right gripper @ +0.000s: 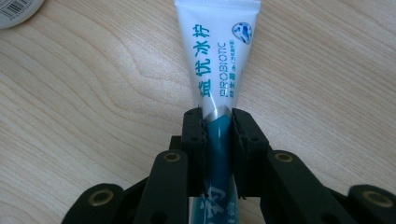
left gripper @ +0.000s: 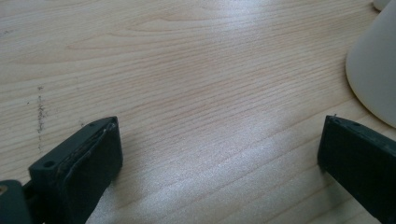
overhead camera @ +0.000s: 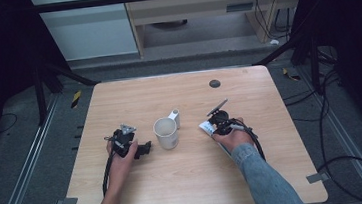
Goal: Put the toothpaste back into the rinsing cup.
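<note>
In the high view a white mug (overhead camera: pixel 166 132) stands on the table (overhead camera: pixel 191 181) between the left gripper (overhead camera: pixel 146 148) and the right gripper (overhead camera: pixel 210 125), the left gripper view shows wide-apart, empty jaws beside the mug, and the right gripper view shows jaws clamped on a toothpaste tube (right gripper: pixel 218 60) lying on the wood.

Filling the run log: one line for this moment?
left tool: open, beside cup | right tool: shut on toothpaste tube | tube lying on table
</note>
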`<state>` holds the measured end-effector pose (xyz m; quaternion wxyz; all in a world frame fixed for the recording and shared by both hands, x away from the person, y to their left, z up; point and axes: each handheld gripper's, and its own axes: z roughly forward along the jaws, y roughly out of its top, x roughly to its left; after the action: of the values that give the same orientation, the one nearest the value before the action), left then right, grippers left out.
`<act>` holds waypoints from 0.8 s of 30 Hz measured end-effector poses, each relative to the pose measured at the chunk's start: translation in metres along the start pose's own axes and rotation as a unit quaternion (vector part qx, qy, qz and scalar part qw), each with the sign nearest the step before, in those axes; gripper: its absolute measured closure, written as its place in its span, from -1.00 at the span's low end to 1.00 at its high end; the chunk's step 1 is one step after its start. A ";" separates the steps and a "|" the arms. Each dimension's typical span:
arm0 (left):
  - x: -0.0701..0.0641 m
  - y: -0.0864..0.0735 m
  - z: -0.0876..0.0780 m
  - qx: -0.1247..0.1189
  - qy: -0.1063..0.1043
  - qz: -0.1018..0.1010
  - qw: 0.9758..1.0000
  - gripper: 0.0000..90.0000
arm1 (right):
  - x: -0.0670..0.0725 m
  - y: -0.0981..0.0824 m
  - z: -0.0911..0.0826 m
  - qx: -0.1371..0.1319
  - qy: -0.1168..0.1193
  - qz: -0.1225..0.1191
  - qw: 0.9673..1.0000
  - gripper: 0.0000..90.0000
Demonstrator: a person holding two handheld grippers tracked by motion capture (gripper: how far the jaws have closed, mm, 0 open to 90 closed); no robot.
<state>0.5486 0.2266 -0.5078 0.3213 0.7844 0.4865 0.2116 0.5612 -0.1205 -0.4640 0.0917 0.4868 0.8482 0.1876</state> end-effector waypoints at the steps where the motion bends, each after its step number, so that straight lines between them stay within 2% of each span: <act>1: 0.000 0.000 0.000 0.000 0.000 0.000 1.000 -1.00 | 0.000 0.000 0.000 0.000 0.000 0.000 1.000 0.71; 9: 0.000 0.000 0.000 0.000 0.000 0.000 1.000 -1.00 | -0.001 -0.001 -0.004 -0.002 0.007 -0.001 1.000 0.74; 15: 0.000 0.000 0.000 0.000 0.000 0.000 1.000 -1.00 | -0.003 -0.001 -0.010 -0.008 0.017 0.009 1.000 0.74; 18: 0.000 0.000 0.000 0.000 0.000 0.000 1.000 -1.00 | -0.004 0.000 -0.014 -0.010 0.014 0.003 1.000 0.74; 23: 0.000 0.000 0.000 0.000 0.000 0.000 1.000 -1.00 | -0.004 0.001 -0.018 -0.009 0.013 0.008 1.000 0.75; 24: 0.000 0.000 0.000 0.000 0.000 0.000 1.000 -1.00 | -0.006 0.002 -0.018 -0.014 0.011 -0.003 1.000 0.75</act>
<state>0.5487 0.2267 -0.5078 0.3213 0.7847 0.4861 0.2116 0.5591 -0.1290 -0.4468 0.0896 0.4808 0.8480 0.2040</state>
